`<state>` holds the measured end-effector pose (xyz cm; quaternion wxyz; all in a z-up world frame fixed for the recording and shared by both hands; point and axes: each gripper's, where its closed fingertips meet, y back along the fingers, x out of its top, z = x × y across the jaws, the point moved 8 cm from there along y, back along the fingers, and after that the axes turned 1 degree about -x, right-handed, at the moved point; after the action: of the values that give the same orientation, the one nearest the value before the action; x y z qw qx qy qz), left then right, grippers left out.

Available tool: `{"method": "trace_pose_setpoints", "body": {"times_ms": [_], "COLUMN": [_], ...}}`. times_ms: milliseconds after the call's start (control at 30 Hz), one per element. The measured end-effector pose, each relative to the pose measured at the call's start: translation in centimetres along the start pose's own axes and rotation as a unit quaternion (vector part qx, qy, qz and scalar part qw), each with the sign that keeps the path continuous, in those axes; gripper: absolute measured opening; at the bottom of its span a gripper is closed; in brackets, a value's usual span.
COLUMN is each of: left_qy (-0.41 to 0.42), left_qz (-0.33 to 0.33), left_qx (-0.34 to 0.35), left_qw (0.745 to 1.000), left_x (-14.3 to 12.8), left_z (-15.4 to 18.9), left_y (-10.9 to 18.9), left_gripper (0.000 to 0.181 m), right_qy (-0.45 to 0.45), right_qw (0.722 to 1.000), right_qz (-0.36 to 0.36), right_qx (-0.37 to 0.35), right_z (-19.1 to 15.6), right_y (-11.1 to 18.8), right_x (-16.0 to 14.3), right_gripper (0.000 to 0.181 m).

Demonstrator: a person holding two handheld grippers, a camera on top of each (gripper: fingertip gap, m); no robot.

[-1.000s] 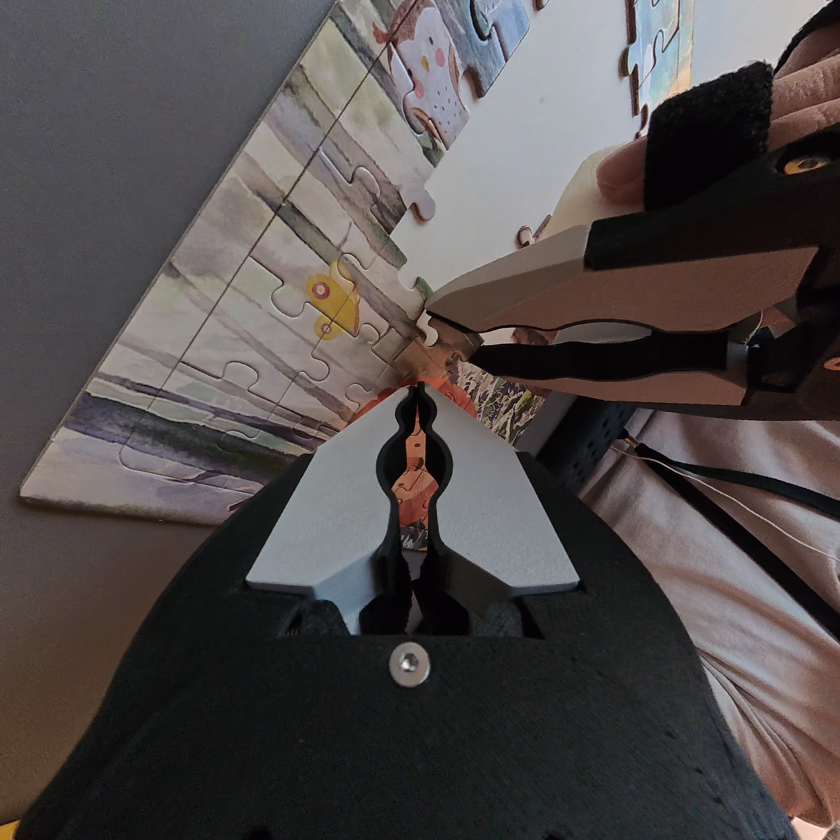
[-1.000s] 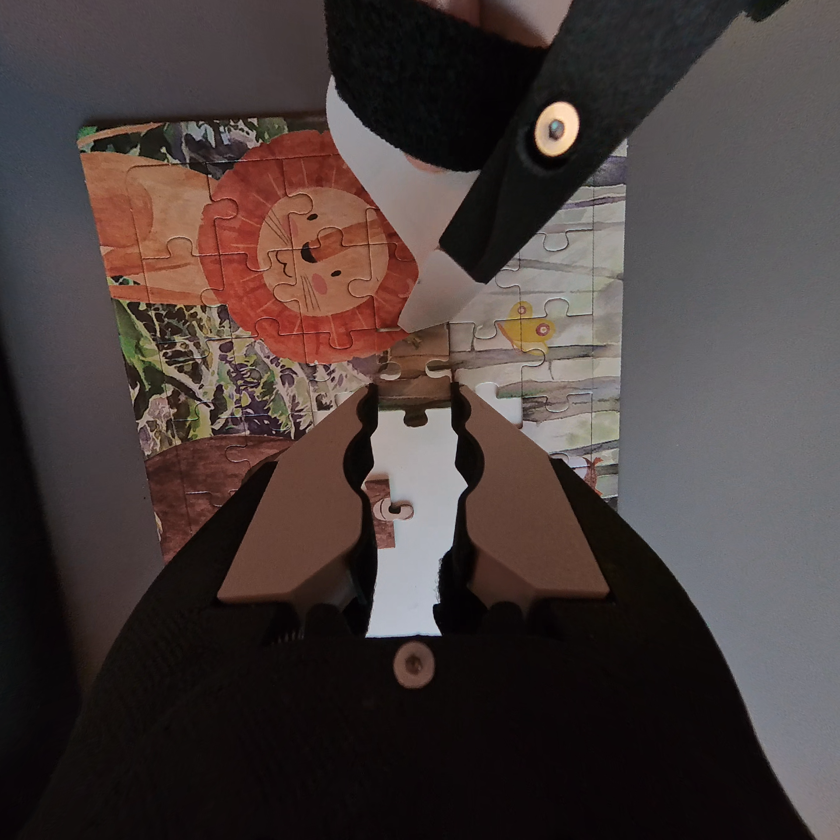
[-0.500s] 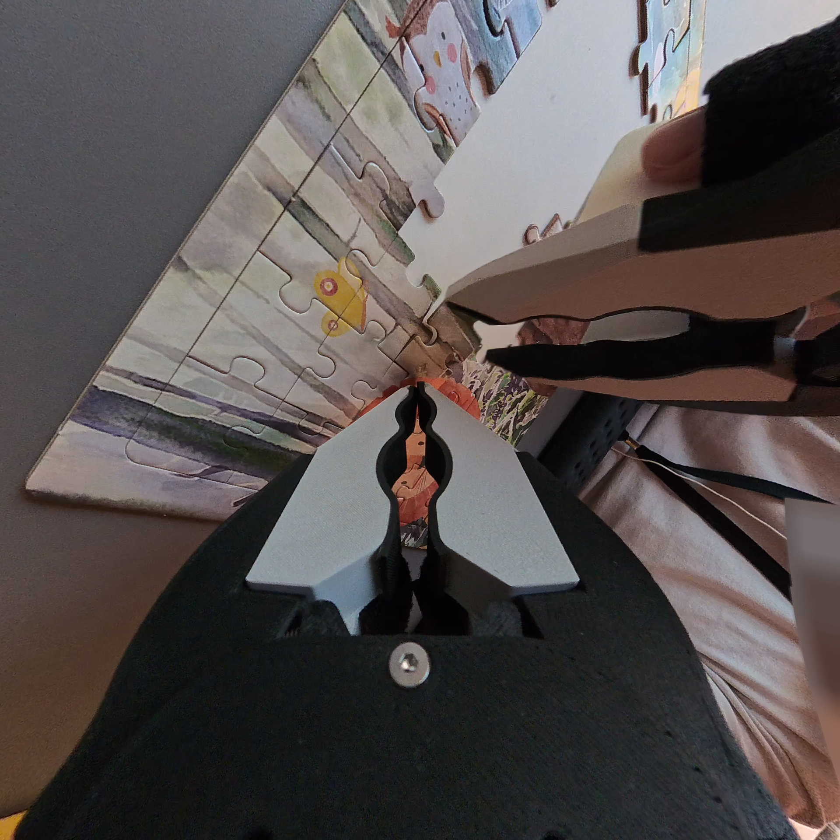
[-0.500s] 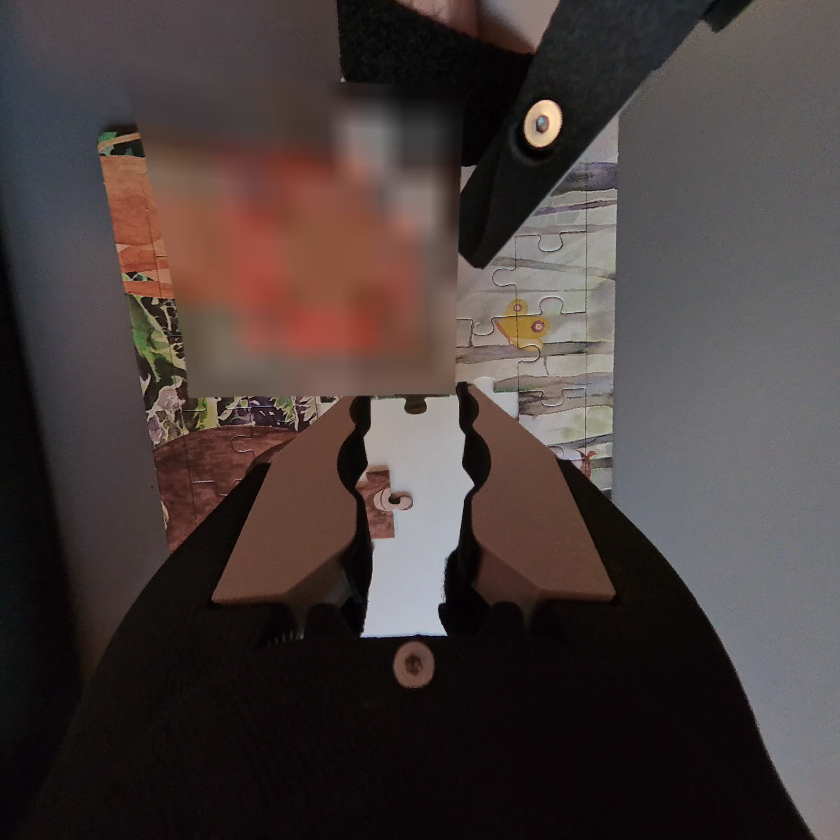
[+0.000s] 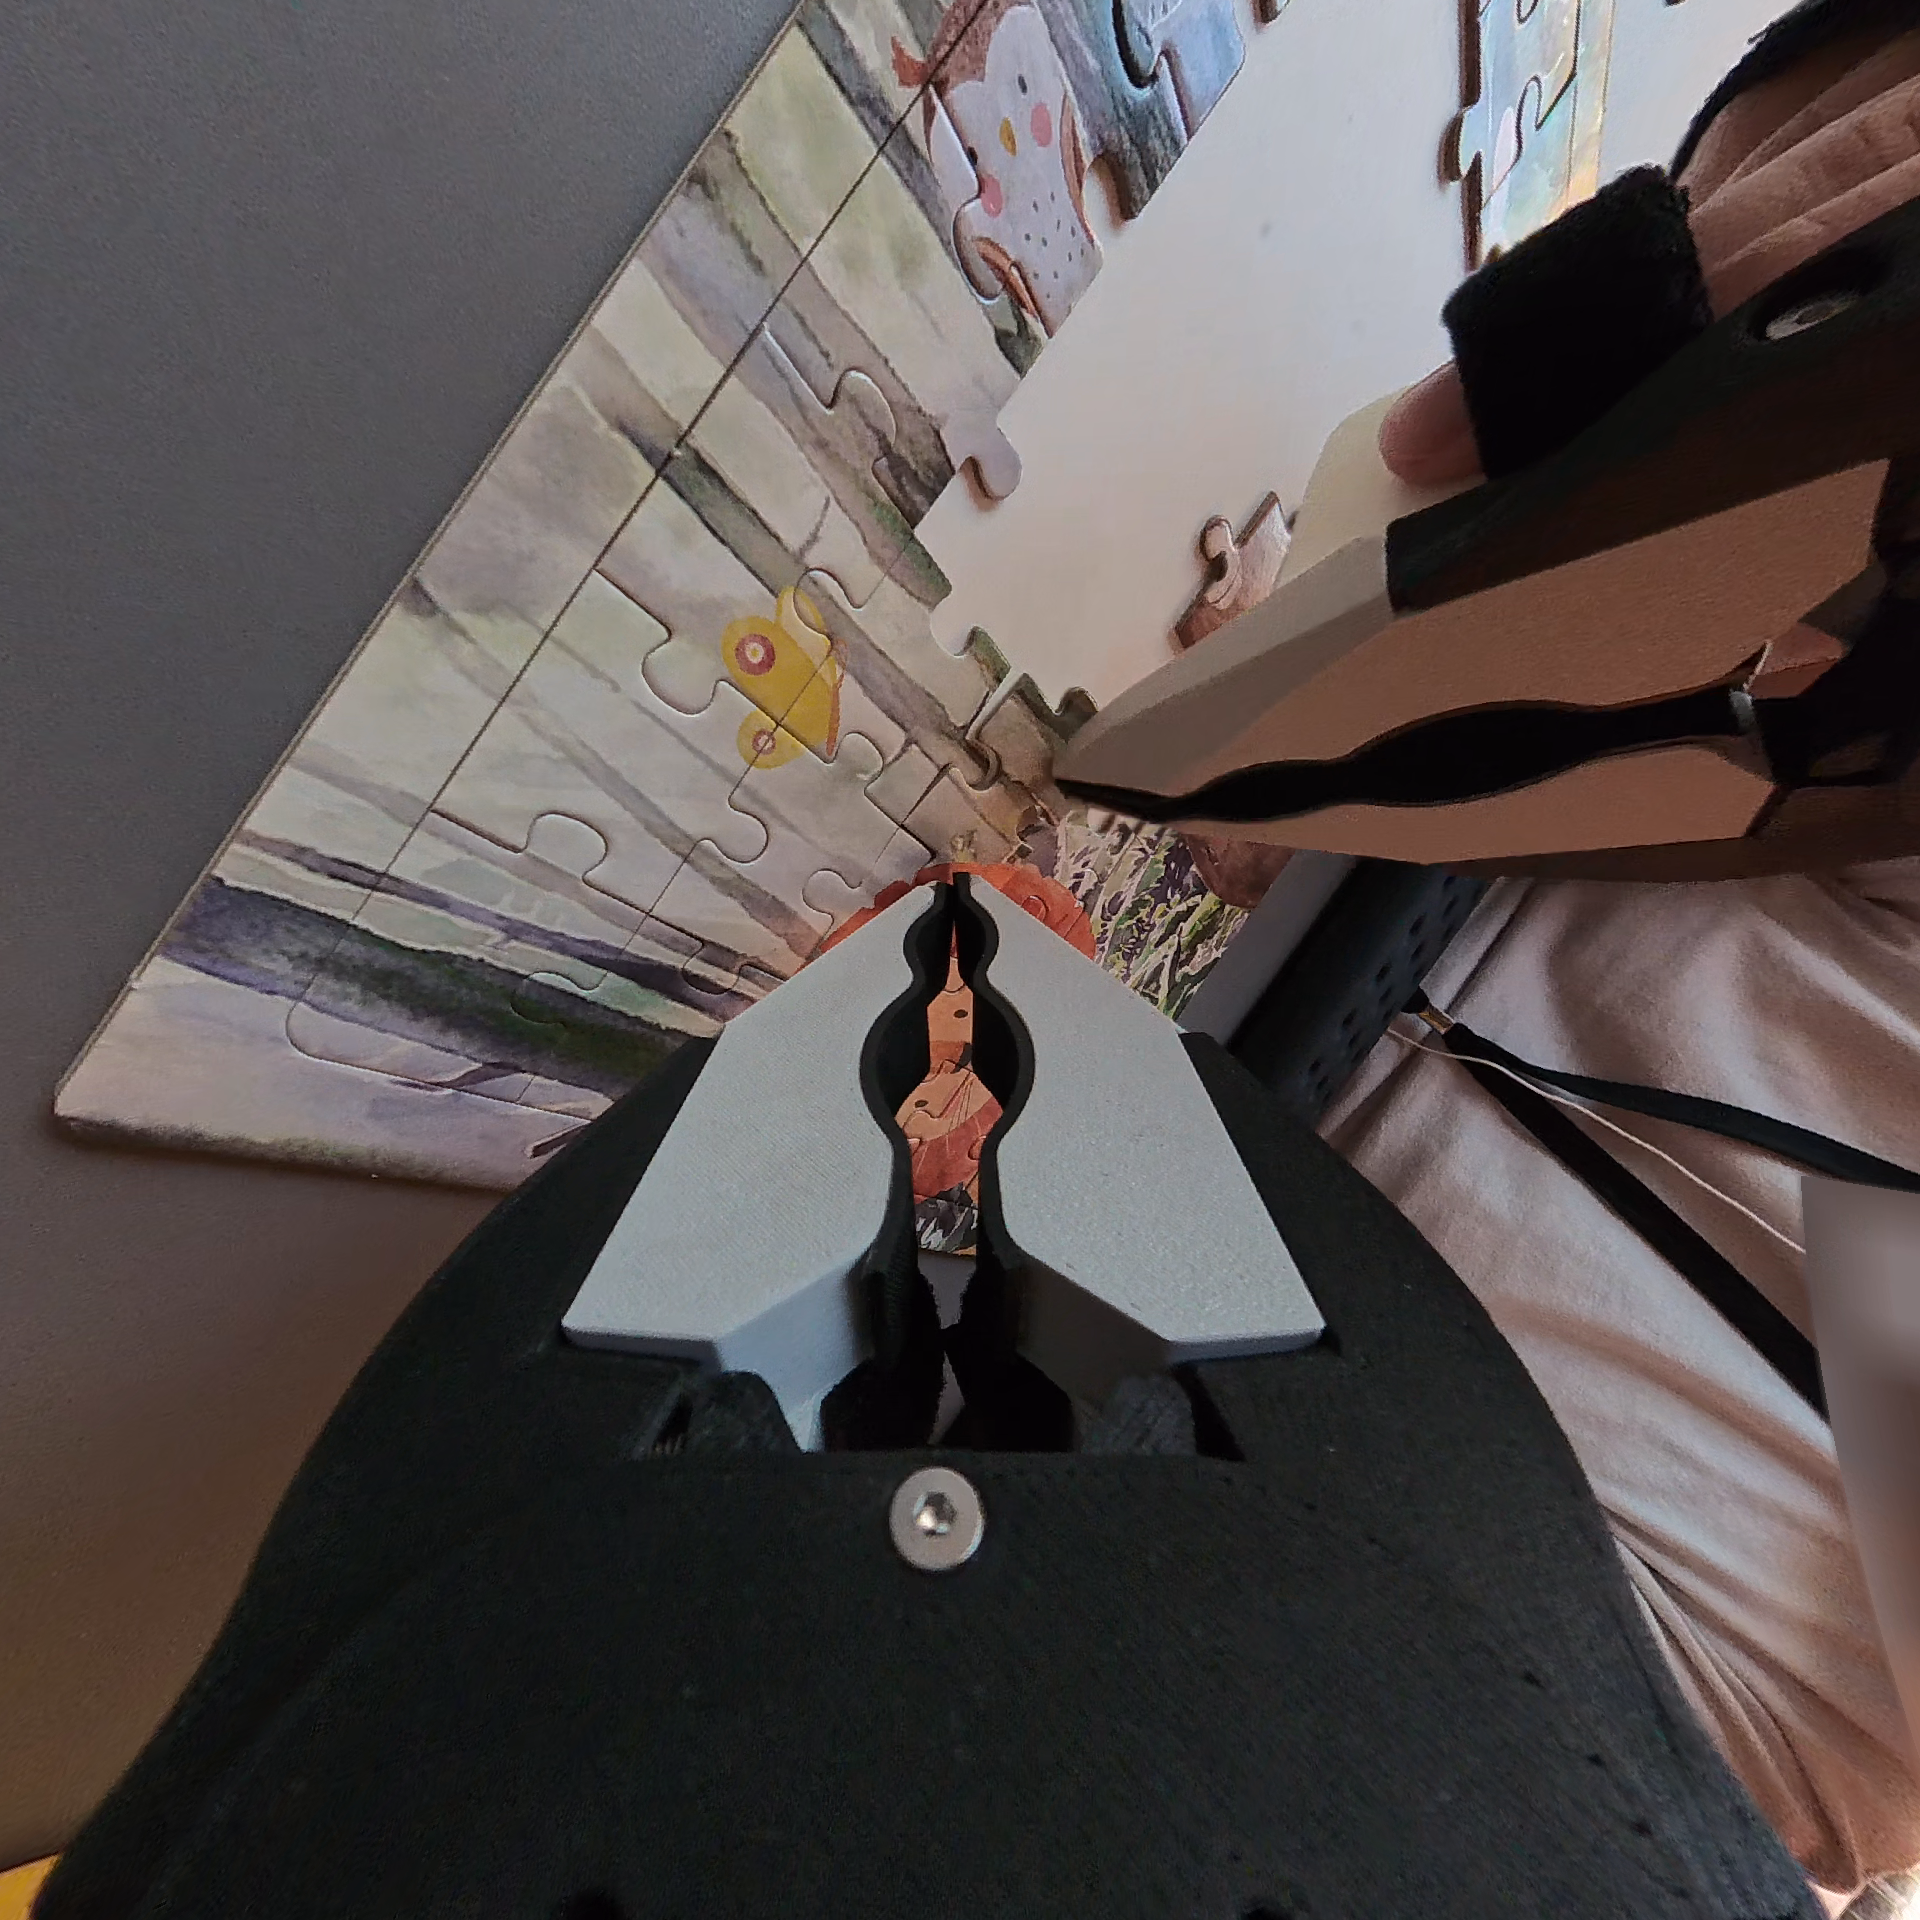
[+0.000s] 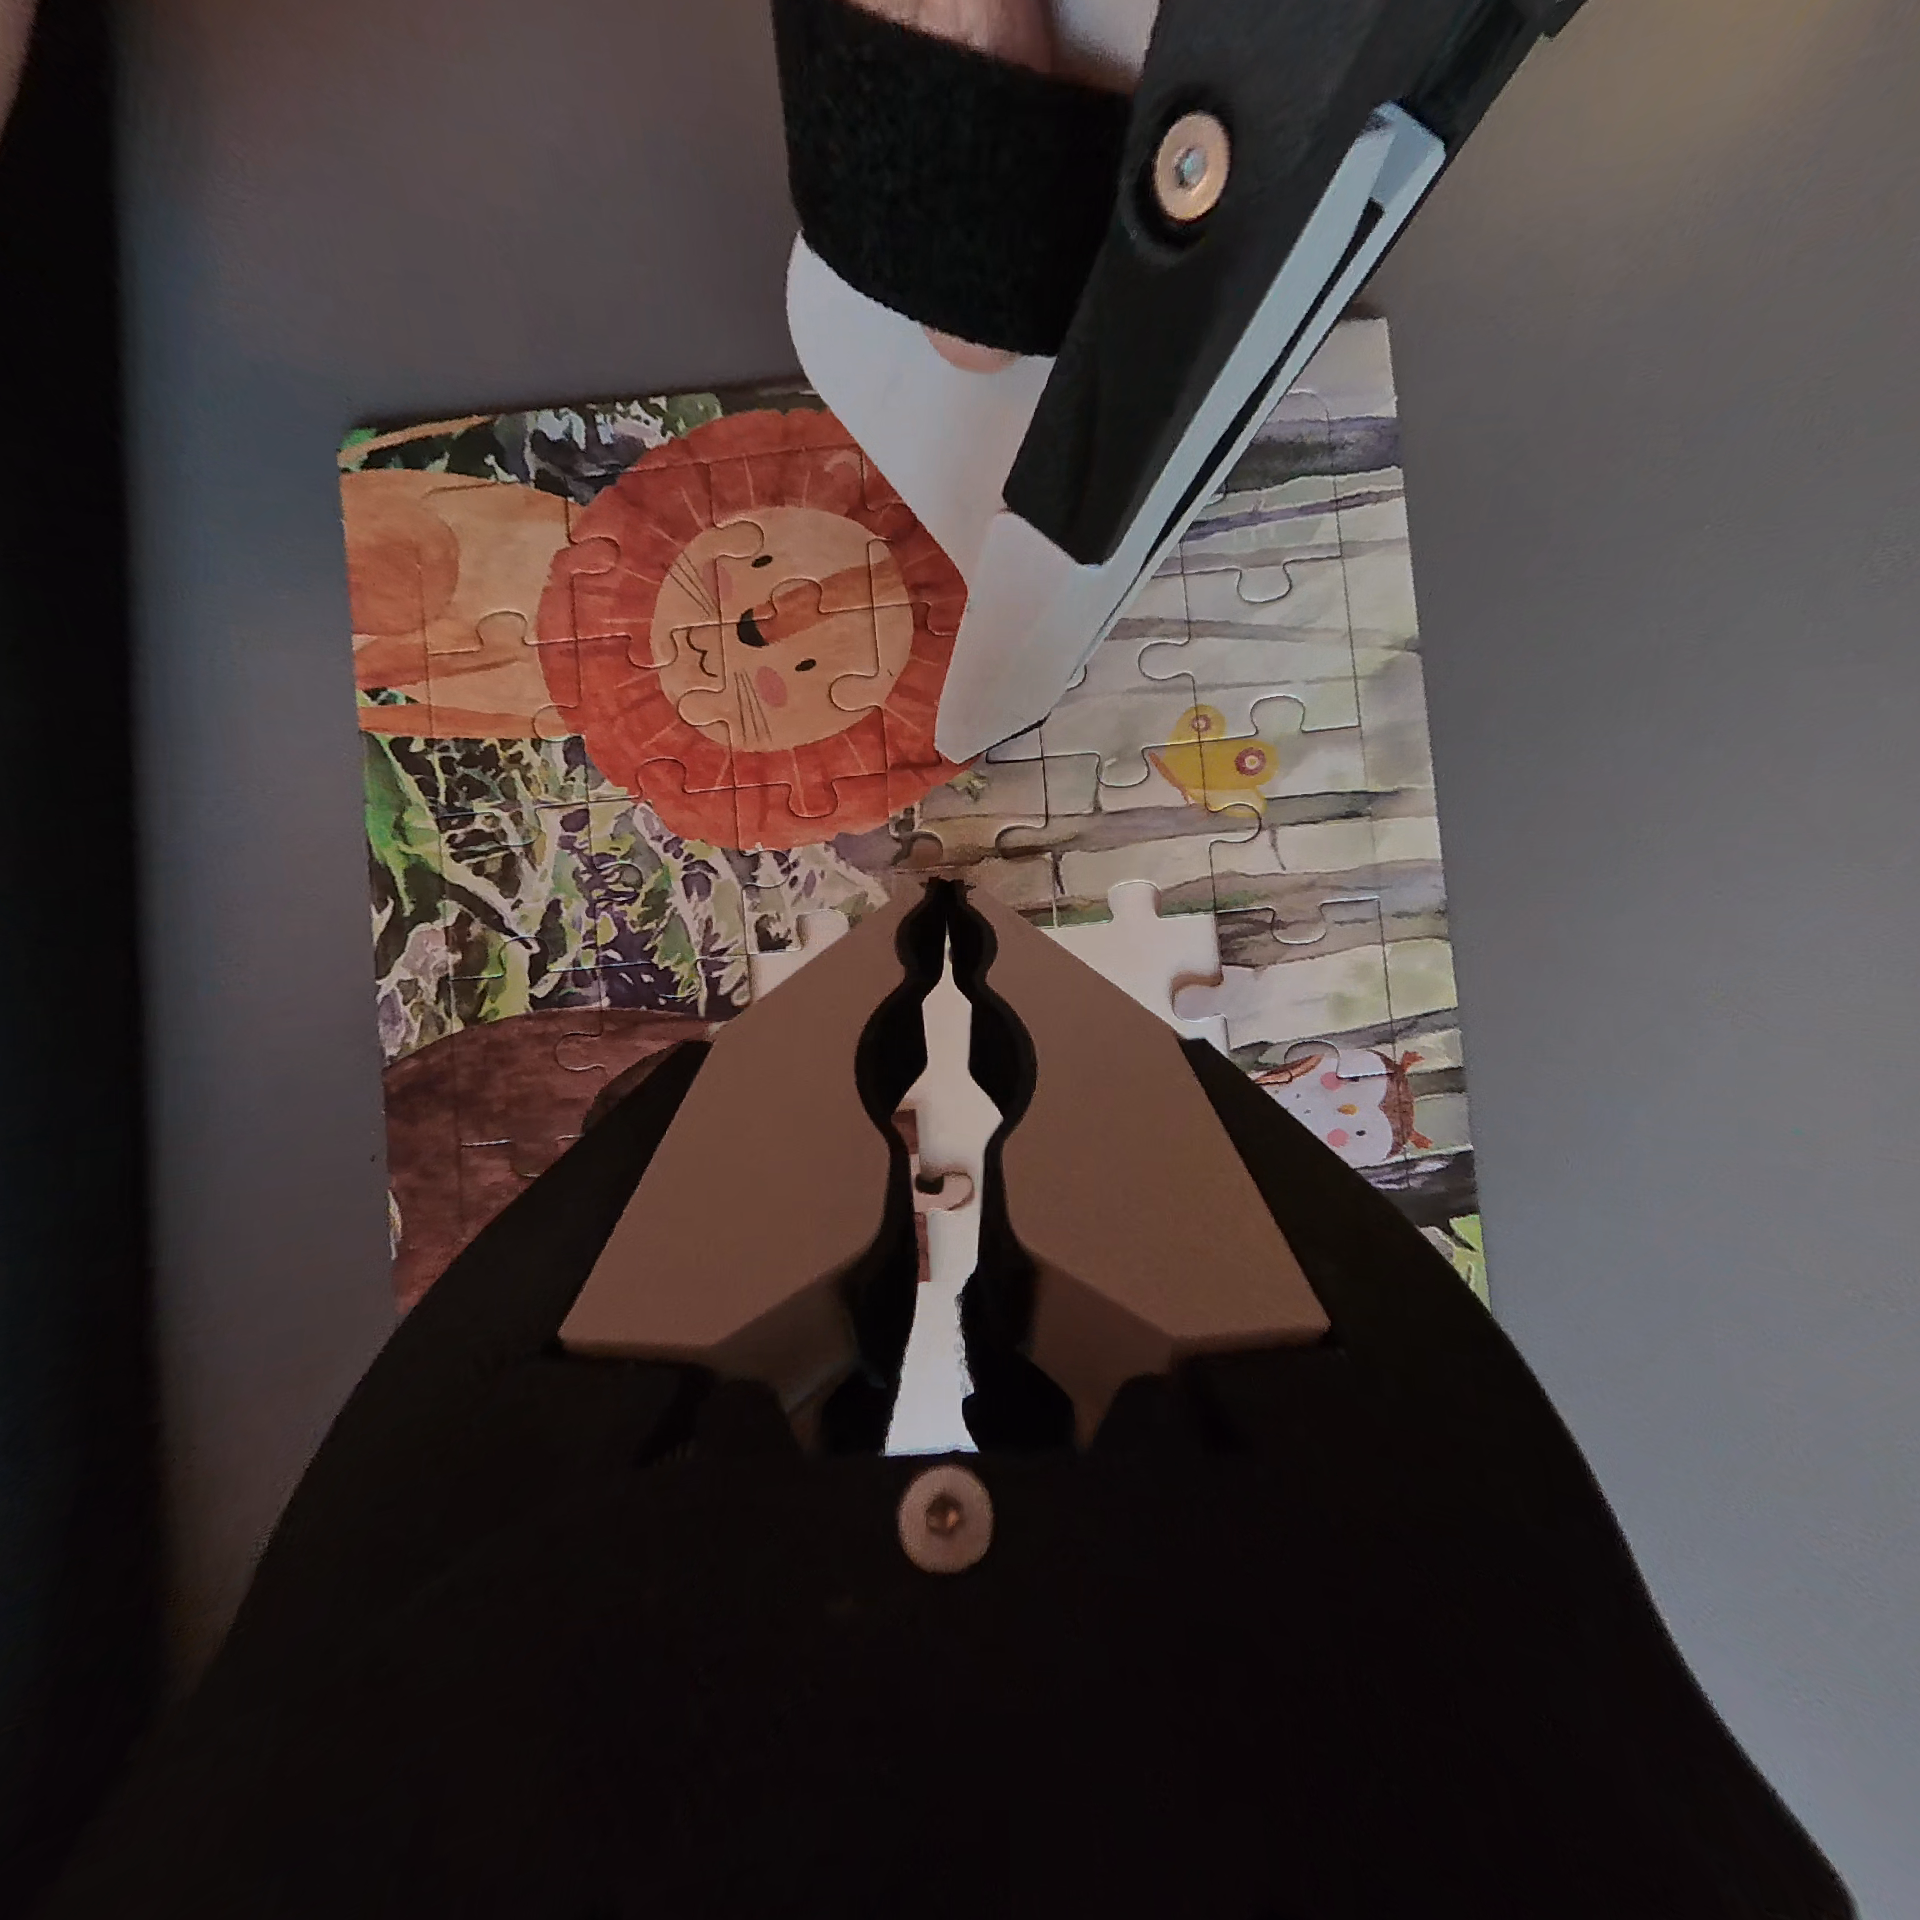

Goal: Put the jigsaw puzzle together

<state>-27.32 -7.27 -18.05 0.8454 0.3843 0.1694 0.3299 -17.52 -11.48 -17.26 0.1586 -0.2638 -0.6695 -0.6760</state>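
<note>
grippers 2 — left gripper [image 5: 954, 883] fingers together | right gripper [image 6: 943, 886] fingers together — jigsaw puzzle [image 6: 1299, 831] 1, unfinished

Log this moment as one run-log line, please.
left gripper: shut, empty, by lion | right gripper: shut, tips at edge of bare gap | puzzle: unfinished
</note>
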Motion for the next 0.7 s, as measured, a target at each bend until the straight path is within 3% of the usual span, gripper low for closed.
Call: {"method": "trace_pose_setpoints", "body": {"times_ms": [300,633,700], "left_qy": [-0.002,-0.006,-0.023], "left_qz": [-0.001,0.002,0.017], "left_qx": [0.0,-0.007,-0.008], "left_qw": [1.0,1.0,1.0], "left_x": [0.0,0.0,-0.1], "left_z": [0.1,0.1,0.2], "left_y": [-0.1,-0.2,0.4], "left_gripper": [0.0,0.0,0.0], "right_qy": [-0.001,-0.026,-0.008], "right_qw": [1.0,1.0,0.999], "right_qz": [-0.011,0.015,0.05], "right_qx": [-0.014,0.009,0.012], "right_z": [-0.1,0.2,0.3], "right_y": [-0.4,-0.4,0.5], "right_x": [-0.2,-0.5,-0.2], "right_gripper": [0.0,0.0,0.0]}}
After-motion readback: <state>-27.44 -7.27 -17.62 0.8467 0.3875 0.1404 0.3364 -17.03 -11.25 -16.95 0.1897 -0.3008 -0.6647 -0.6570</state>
